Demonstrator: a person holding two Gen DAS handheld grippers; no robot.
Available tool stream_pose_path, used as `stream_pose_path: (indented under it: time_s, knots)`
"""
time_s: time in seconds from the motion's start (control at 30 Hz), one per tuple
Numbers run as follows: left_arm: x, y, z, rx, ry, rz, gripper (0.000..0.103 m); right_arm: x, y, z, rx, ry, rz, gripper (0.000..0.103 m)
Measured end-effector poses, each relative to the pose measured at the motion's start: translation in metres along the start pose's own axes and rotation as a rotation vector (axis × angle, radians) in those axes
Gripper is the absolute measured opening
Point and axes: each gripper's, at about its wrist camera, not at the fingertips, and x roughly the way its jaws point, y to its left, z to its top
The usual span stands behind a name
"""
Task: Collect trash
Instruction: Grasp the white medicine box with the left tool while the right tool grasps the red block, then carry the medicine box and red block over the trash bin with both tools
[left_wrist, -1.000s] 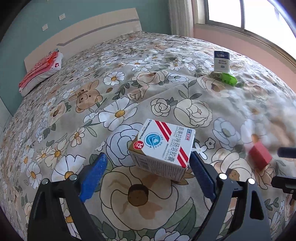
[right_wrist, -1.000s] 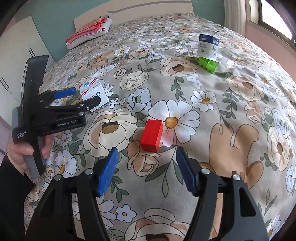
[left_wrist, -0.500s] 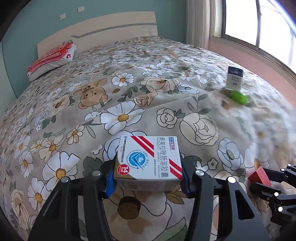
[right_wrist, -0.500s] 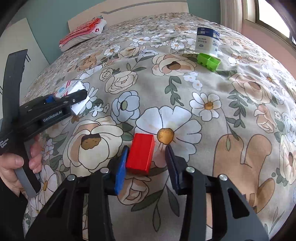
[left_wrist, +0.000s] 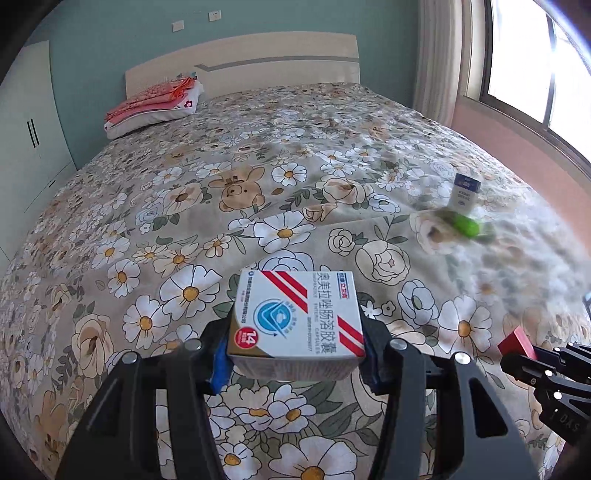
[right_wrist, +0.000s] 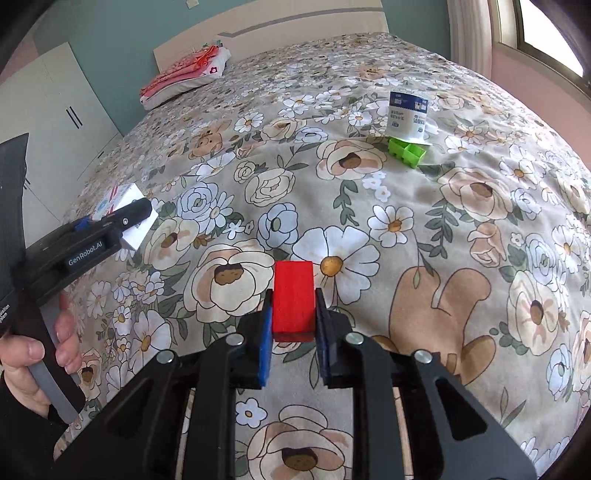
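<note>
The white cardboard medicine box (left_wrist: 297, 317), printed with red diagonal stripes, a blue round emblem and a red "14" badge, sits clamped between the blue pads of the left gripper (left_wrist: 295, 354), its printed top face turned up to the camera. The jaws stand partly apart, pressed on the box's 2 short sides, and the box appears clear of the floral bedspread (left_wrist: 184, 206) below it. In the right wrist view the same box shows at far left, with a person's hand (right_wrist: 33, 354) wrapped round the left gripper's grey handle.

The red rectangular block (right_wrist: 293, 301) is pinched lengthwise in the right gripper (right_wrist: 293, 332), whose jaws are drawn in narrow against its 2 long sides; its far end points out over a large white flower on the cover. In the left wrist view the block shows as a red corner at far right, at the black fingers of the right gripper.

Further off on the bed, toward the window side, a small white and dark blue upright carton (right_wrist: 406, 116) stands just behind a bright green plastic piece with open compartments (right_wrist: 406, 151); whether the 2 touch cannot be told. At the head of the bed, a folded red and white bundle (left_wrist: 155, 105) lies by the pale wooden headboard (left_wrist: 277, 70).
</note>
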Motion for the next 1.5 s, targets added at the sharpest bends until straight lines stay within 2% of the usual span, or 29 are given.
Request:
stream_pose_path:
  time_s: [0.4, 0.67, 0.9, 1.17, 1.5]
  knots:
    - [-0.134, -0.013, 0.005, -0.052, -0.045, 0.128, 0.056, -0.141, 0.022, 0.030, -0.128, -0.139, -0.005, 0.021]
    - [-0.241, -0.019, 0.009, -0.078, -0.117, 0.196, 0.056, -0.241, 0.043, 0.020, -0.209, -0.228, -0.010, 0.021]
    - [-0.338, -0.035, -0.005, -0.088, -0.169, 0.240, 0.056, -0.334, 0.049, -0.005, -0.246, -0.291, 0.005, 0.021]
    - [-0.445, -0.054, -0.041, -0.099, -0.227, 0.250, 0.056, -0.432, 0.059, -0.049, -0.313, -0.355, 0.027, 0.021]
    - [-0.544, -0.073, -0.092, -0.096, -0.297, 0.249, 0.056, -0.543, 0.067, -0.114, -0.401, -0.449, 0.082, 0.021]
